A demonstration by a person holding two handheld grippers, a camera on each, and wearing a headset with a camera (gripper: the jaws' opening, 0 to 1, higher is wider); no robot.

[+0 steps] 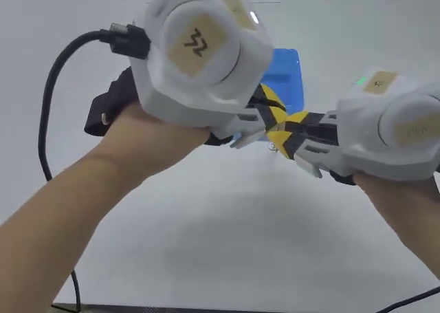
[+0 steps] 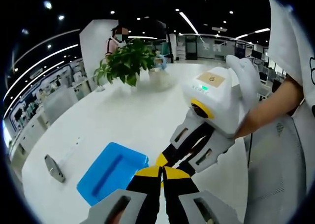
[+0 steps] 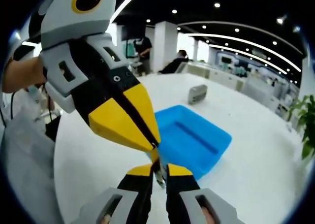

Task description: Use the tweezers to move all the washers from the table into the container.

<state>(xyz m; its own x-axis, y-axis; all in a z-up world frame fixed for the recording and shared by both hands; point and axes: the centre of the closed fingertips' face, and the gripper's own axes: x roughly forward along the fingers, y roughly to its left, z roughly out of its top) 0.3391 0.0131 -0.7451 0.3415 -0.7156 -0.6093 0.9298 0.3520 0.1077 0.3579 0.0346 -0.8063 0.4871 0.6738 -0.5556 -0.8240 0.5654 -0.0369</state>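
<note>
My two grippers meet tip to tip above the white table [image 1: 227, 223]. The right gripper [image 3: 158, 172] is shut on a thin metal piece, apparently the tweezers [image 3: 159, 178], which stick up between its yellow tips. The left gripper [image 3: 154, 146] comes in from the upper left with its jaws together, its tip touching the top of the tweezers. In the left gripper view its own jaws [image 2: 162, 172] are shut and the right gripper [image 2: 162, 160] reaches in from the right. The blue container [image 1: 287, 76] lies just behind the tips; its inside [image 3: 194, 138] looks bare.
A small grey block [image 2: 53, 168] stands on the table beyond the container [image 2: 112, 171]. A black cable [image 1: 51, 100] loops off the left gripper's body. A potted plant [image 2: 127, 61] sits far across the table, with a person behind it.
</note>
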